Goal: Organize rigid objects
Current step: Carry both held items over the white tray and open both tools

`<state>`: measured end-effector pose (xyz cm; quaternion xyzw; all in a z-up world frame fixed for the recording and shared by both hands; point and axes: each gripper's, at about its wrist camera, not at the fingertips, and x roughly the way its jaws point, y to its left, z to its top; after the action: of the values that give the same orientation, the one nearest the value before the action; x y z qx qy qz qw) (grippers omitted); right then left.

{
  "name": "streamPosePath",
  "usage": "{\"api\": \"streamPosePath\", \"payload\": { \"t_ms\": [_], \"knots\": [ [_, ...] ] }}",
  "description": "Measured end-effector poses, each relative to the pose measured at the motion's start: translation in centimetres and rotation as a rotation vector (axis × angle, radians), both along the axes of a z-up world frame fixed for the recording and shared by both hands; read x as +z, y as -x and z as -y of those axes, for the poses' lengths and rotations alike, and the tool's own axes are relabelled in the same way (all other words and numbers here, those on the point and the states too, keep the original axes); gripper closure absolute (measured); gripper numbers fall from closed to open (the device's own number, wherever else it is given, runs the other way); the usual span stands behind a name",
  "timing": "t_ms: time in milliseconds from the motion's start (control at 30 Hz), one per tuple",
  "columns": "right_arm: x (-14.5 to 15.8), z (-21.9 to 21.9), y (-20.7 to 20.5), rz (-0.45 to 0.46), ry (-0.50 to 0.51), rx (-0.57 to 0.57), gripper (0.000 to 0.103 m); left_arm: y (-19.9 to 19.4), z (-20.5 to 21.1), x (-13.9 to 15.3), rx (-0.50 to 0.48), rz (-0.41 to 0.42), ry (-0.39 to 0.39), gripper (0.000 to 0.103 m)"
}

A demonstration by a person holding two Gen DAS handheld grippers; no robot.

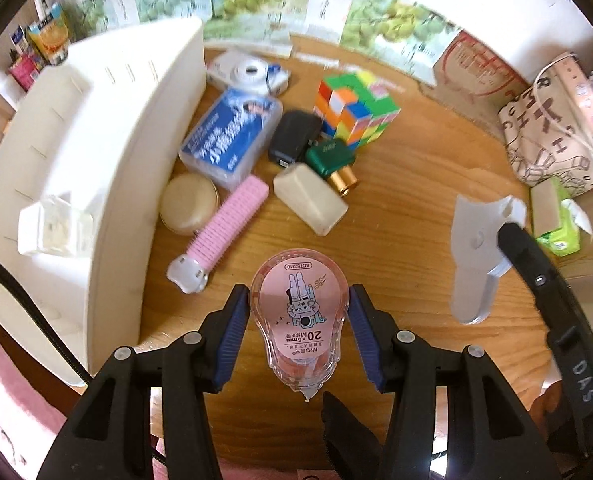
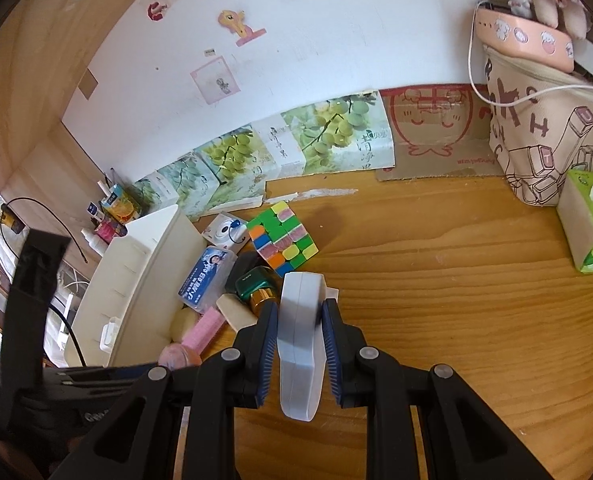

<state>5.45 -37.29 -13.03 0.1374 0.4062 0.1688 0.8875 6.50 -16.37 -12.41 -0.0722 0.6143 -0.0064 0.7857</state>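
Left hand-held gripper [image 1: 299, 332] pinches a correction tape [image 1: 298, 312] above the wooden worktop [image 1: 396, 248], its ribbed blue pads on both flanks: clear teardrop shell, pink label with a cartoon figure, tip toward the camera. Right hand-held gripper [image 2: 299, 350] clamps a flat grey plastic case [image 2: 299, 344] edge-on, smooth, matte and rounded. On the grainy wood beside the white organizer [image 1: 96, 152] lies a pile: glossy colour cube [image 1: 356, 108], ridged pink roller [image 1: 224, 224], cream block [image 1: 310, 204], green-capped bottle [image 1: 332, 160]
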Motion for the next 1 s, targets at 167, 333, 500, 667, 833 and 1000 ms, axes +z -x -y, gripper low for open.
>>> {"api": "streamPosePath", "payload": {
  "t_ms": [167,333,500,667,833,1000],
  "knots": [
    [0.7,-0.4,0.7,0.012,-0.002,-0.006,0.080,0.8,-0.7,2.4,-0.011,0.074,0.003,0.049],
    [1.4,-1.2,1.4,0.031,-0.007,-0.005,0.080,1.1,-1.7,4.2,-0.012,0.154,0.031,0.049],
    [2.3,-2.6,2.3,0.056,-0.009,-0.005,0.080,1.3,-3.2,6.1,-0.025,0.239,0.067,0.049],
    [2.9,-4.2,3.1,0.081,-0.013,0.000,0.080,1.9,-5.0,7.9,-0.038,0.329,0.126,0.049],
    [3.4,-6.1,3.8,0.104,-0.023,0.014,0.080,2.4,-7.3,9.6,-0.045,0.423,0.161,0.049],
    [4.1,-8.5,4.4,0.135,-0.027,0.042,0.080,2.8,-9.9,10.5,-0.045,0.503,0.196,0.049]
  ]
}}
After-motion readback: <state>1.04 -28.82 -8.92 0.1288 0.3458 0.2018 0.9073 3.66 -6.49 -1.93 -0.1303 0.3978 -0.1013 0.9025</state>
